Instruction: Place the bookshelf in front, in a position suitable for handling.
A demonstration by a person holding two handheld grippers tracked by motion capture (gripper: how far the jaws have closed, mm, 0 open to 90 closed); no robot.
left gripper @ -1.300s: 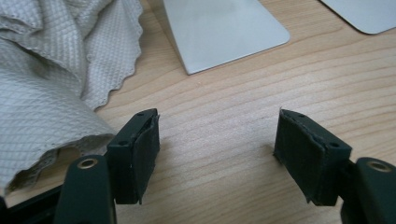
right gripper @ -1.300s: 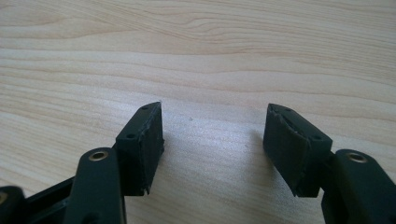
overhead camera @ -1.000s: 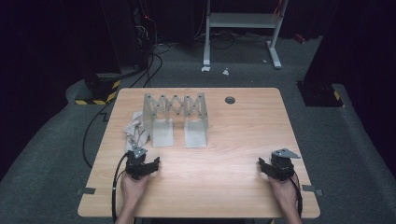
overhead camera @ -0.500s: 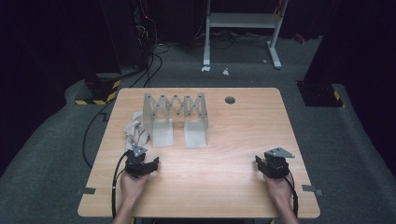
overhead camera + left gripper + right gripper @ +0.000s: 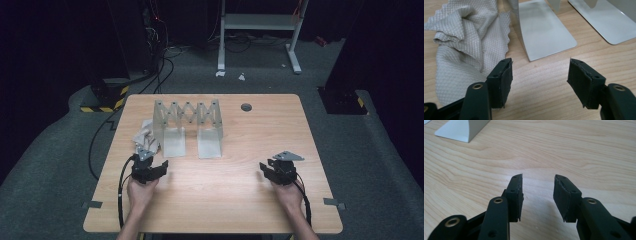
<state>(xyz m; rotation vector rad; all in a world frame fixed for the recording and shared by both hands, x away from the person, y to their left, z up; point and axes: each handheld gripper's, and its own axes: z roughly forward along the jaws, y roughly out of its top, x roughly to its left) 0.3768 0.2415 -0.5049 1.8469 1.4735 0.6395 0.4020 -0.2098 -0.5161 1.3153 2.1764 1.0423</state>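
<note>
**A:** Start at the left gripper (image 5: 540,83). Its jaws stand wide apart with nothing between them, low over the table (image 5: 544,95), and the crumpled cloth (image 5: 466,47) lies just beside the left-hand pad, spilling toward it.

**B:** So that spread looks like a setup for a pinch. The cloth is bunched and folded on itself, which gives plenty of raised ridges to grab, and the nearest edge sits right off that pad.

**A:** From the high view, the left gripper (image 5: 148,170) sits at the near left of the table, the cloth (image 5: 145,137) just ahead of it, tucked against the left foot of the accordion rack (image 5: 187,117).

**B:** The rack stands upright on two flat metal feet, its lattice stretched between them. That reads like somewhere to hang the cloth, though it's a judgement; nothing is on it now.

**A:** And the right gripper (image 5: 537,197)?

**B:** Jaws parted too, a narrower gap, empty, hovering above bare wood. One rack foot (image 5: 461,130) shows far off at the top left of its view.

**A:** In the high view the right gripper (image 5: 280,172) is well apart from the cloth, over on the near right.

**B:** Parked there, it keeps clear of the left hand's approach and stays available to take a second corner once the cloth comes up.
</note>
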